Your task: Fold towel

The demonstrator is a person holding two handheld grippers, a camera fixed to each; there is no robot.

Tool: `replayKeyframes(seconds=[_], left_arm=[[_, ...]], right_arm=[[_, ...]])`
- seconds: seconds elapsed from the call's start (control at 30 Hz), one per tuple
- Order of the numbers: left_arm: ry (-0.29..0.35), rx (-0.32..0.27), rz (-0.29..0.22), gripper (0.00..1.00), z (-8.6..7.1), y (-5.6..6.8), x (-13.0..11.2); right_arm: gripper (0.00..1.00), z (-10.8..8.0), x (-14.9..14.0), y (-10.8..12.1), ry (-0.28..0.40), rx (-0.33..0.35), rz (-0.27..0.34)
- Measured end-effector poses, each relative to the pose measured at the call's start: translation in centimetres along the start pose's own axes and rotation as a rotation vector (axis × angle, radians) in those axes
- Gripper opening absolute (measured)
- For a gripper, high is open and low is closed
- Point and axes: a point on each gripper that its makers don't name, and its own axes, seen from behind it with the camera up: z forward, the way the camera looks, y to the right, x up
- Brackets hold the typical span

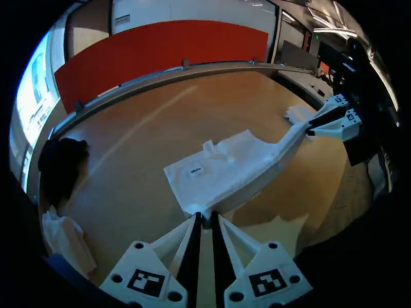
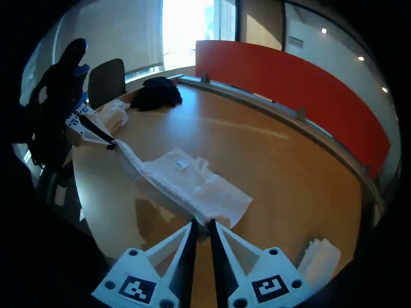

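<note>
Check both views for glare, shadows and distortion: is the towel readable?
Left gripper view: fisheye bows the red panel and table edge; the towel is evenly lit and sharp, with a shadow under its lifted edge. Right gripper view: the window is blown out white, leaving the left gripper backlit and dim; the towel is legible.

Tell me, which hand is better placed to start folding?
Right, probably. Left gripper and right gripper both clamp the lifted towel, but a dark bundle and loose cloth lie beside the left.
</note>
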Motion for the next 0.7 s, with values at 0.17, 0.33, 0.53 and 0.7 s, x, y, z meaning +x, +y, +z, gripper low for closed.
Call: replayKeyframes(seconds=[0.17,0.33,0.53,0.7], left_arm=[[0.001,0.012,0.008,0.14,1.4,-0.7,0.5],[0.001,0.018,0.018,0.14,3.2,-1.4,1.0],[-0.006,0.025,0.023,0.14,5.2,-2.5,1.2],[-0.01,0.024,0.023,0.14,6.6,-3.1,1.5]], right_arm=[[0.18,1.2,-0.3,0.7,-0.018,-0.011,0.013],[0.18,2.7,-0.2,1.8,-0.029,-0.025,0.023],[0.18,4.3,-0.3,2.9,-0.046,-0.034,0.03],[0.18,5.4,-0.6,3.6,-0.061,-0.037,0.043]])
